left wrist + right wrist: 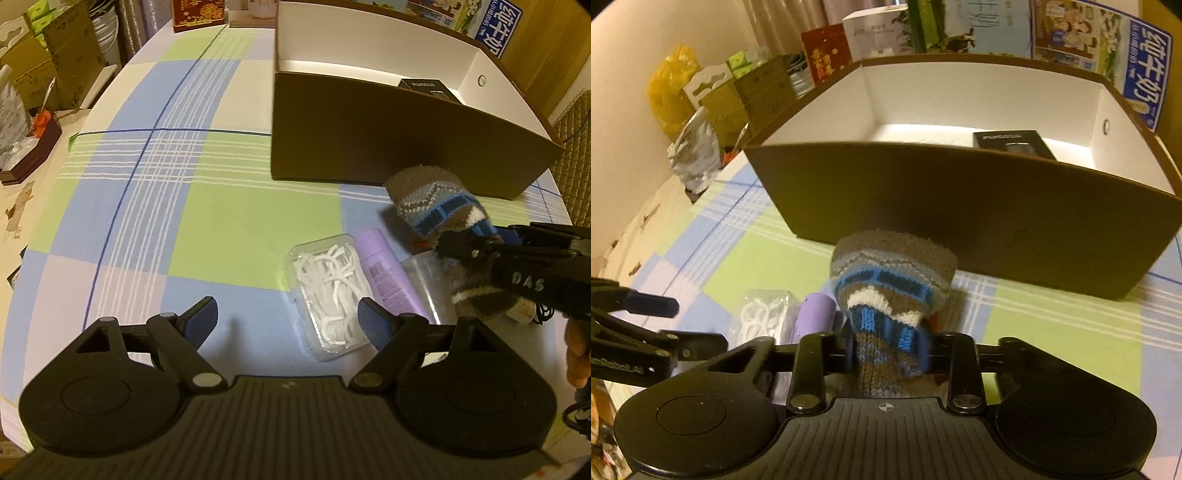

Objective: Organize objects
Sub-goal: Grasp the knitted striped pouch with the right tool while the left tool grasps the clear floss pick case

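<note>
Straight ahead of the right claw (886, 350), beyond the sock's toe, stands the brown box (960, 210) with its white inside, and that is the relation the next move likely turns on: the sock (890, 295) must rise over the near wall and go forward into the opening. The right claw pinches the knitted sock across its middle, both pads pressed into the wool, with the sock's long axis running forward along the fingers, toe toward the box and just short of its wall. The sock seems lifted off the checked surface (221, 229), though the blur makes that hard to confirm. A small black package (1012, 142) already lies in the box, toward the right.

The left claw (288, 321) hangs spread wide and holds nothing. Just ahead of its right finger lie a clear case of floss picks (328, 291) and a purple tube (388, 273), side by side, their long axes pointing roughly away from the claw. The left claw is nearer to both.
</note>
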### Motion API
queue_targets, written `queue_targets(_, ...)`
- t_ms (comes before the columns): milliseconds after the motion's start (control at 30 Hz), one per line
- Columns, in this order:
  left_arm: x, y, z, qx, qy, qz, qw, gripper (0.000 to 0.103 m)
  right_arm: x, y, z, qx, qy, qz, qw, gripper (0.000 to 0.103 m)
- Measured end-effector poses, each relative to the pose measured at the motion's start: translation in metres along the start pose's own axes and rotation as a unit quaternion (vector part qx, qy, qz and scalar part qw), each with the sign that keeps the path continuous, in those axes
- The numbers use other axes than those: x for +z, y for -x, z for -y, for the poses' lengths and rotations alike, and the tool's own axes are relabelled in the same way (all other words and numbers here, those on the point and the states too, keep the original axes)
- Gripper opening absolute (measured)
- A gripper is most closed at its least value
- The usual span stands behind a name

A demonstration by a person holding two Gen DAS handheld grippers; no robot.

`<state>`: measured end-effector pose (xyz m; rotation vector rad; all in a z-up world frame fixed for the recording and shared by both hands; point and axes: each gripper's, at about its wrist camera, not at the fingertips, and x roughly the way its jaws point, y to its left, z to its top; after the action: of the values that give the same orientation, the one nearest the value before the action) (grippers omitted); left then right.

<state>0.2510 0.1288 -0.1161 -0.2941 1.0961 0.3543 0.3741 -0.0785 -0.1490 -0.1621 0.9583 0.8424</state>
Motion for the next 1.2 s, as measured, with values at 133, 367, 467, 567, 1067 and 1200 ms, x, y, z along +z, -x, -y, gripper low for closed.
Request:
queue_targets(133, -0.002, -0.007, 0.008, -0.008, -0.007, -0.001, 0.9999, 0.080, -0.002, 0.017, 0.011, -0.009, -0.026, 0.019, 0.999, 0.025)
queue_targets(367, -0.001, -0.030, 0.027, -0.009, -0.026, -0.010, 0.9996, 0.080, -0.005, 0.045, 0.031, -0.032, -0.069, 0.035, 0.997, 0.025)
queue_targets(467, 0.001, -0.042, 0.029, -0.003, -0.020, -0.016, 0.9997, 0.079, -0.007, 0.054, 0.039, -0.041, -0.078, 0.039, 0.995, 0.025)
queue_targets(567, 0.004, -0.050, 0.030, 0.003, -0.022, -0.016, 0.9996, 0.070, -0.011, 0.061, 0.045, -0.051, -0.089, 0.041, 0.994, 0.025)
queue_targets(1067, 0.016, -0.036, 0.021, 0.018, -0.042, 0.011, 0.9989, 0.054, -0.010, 0.082, 0.053, -0.053, -0.085, 0.057, 0.993, 0.025)
queue_targets(1200, 0.027, -0.012, 0.012, 0.015, -0.032, 0.031, 0.9989, 0.054, 0.003, 0.094, 0.051, -0.047, -0.067, 0.078, 0.994, 0.025)
